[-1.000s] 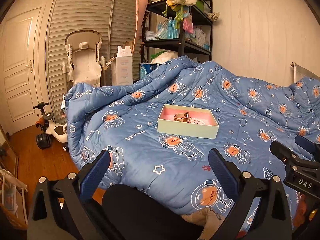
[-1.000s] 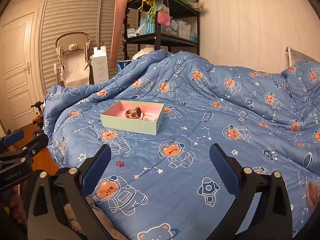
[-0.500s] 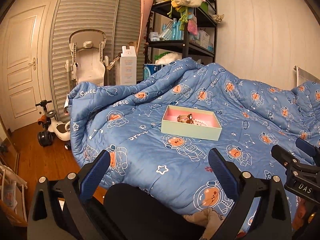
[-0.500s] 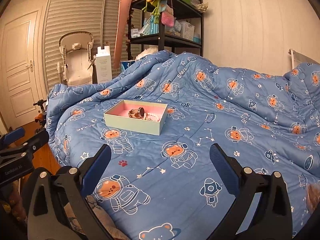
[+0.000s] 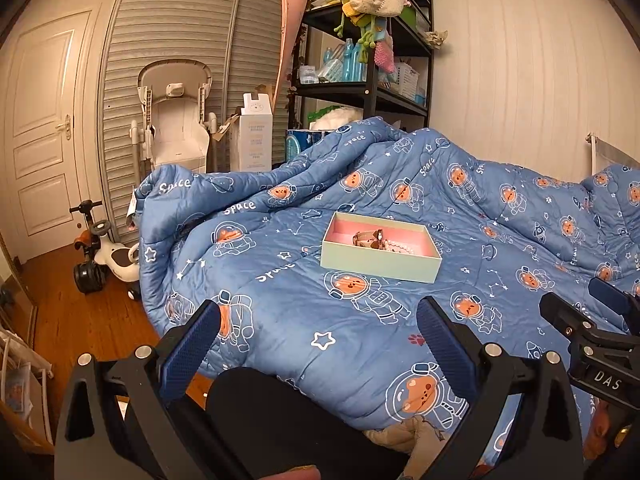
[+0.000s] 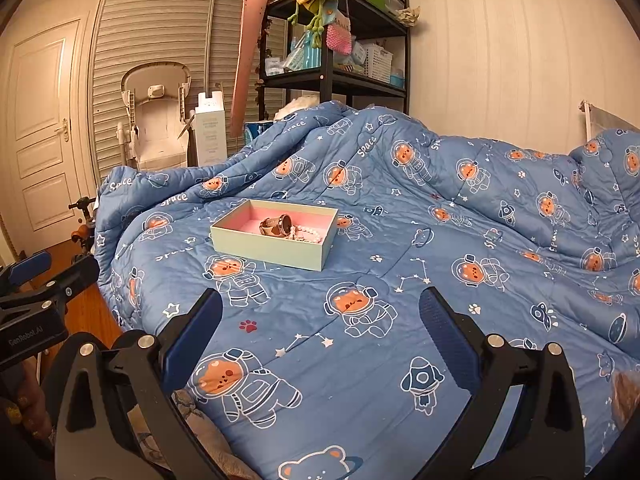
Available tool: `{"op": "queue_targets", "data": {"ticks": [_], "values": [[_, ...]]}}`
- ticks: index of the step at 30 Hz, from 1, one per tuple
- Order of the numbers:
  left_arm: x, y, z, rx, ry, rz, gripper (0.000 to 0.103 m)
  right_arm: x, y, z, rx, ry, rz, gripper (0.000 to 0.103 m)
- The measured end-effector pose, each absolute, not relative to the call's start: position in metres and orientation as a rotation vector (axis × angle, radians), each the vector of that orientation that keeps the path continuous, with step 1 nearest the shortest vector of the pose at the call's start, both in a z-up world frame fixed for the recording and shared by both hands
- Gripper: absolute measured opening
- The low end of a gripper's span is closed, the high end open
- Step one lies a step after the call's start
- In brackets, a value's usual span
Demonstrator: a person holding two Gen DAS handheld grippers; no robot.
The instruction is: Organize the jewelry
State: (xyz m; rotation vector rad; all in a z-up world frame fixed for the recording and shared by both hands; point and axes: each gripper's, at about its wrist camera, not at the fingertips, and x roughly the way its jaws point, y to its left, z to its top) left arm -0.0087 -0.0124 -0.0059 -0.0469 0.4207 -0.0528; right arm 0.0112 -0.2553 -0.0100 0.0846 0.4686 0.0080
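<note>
A pale green box with a pink inside [image 5: 380, 260] [image 6: 272, 250] lies on the blue space-print duvet. A brown watch [image 5: 368, 239] [image 6: 276, 225] and a pale bead bracelet [image 5: 398, 247] [image 6: 308, 234] lie in it. My left gripper [image 5: 318, 328] is open and empty, well short of the box. My right gripper [image 6: 320, 316] is open and empty, near the bed's front, right of the box. Each gripper shows at the edge of the other's view: the right one [image 5: 600, 340] and the left one [image 6: 36, 300].
The duvet [image 6: 460, 248] covers the whole bed. A black shelf rack [image 5: 360, 60] with hanging knitted toys stands behind it. A white baby chair [image 5: 176, 124], a white carton [image 5: 252, 136] and a ride-on toy [image 5: 104, 252] stand on the wood floor at left, beside a door.
Both grippers have lifted and eased a little toward the box, which sits slightly lower and larger in view. Both stay open and empty.
</note>
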Motion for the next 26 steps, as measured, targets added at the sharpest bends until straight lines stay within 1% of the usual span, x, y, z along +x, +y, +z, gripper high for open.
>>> {"op": "queue_targets", "data": {"ticks": [26], "values": [[-0.0099, -0.0158, -0.0073, -0.055, 0.427, -0.042, 0.096, 0.0117, -0.2523, -0.0095, 0.074, 0.465, 0.014, 0.097]]}}
